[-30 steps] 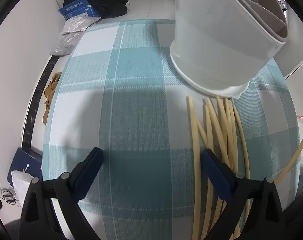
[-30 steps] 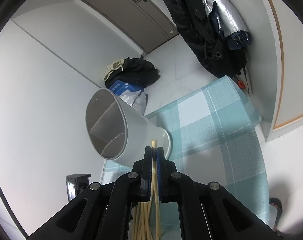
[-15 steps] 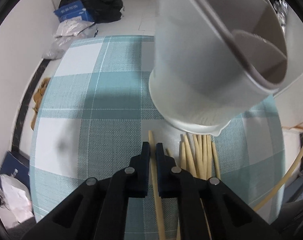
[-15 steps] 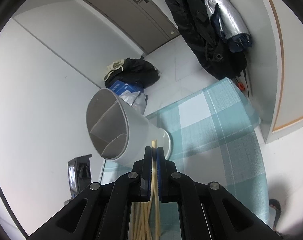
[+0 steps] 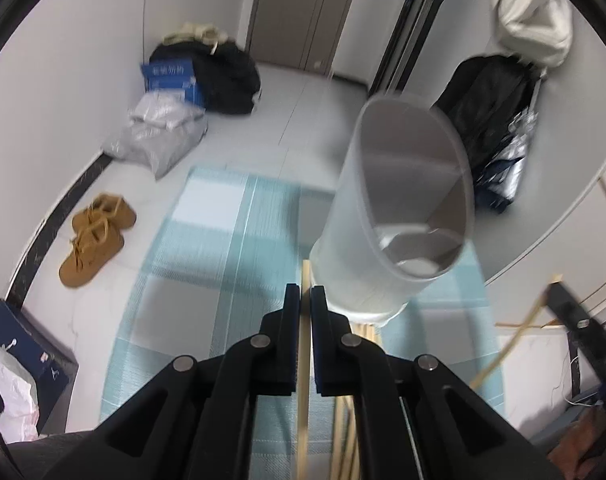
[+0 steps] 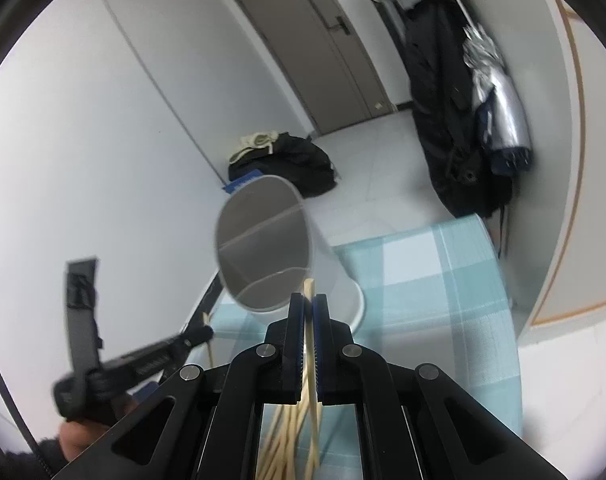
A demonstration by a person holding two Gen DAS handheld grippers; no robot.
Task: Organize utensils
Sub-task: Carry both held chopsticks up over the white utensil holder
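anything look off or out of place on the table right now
Yes: the white utensil holder appears to lean instead of standing upright, its divided mouth tipped toward the cameras. Loose chopsticks lie in a heap on the checked tablecloth at its base. Each hand-held gripper, left and right, pinches one chopstick.

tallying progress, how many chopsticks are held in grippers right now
2: one in the shut left gripper, one in the shut right gripper. More chopsticks lie loose on the table, partly hidden.
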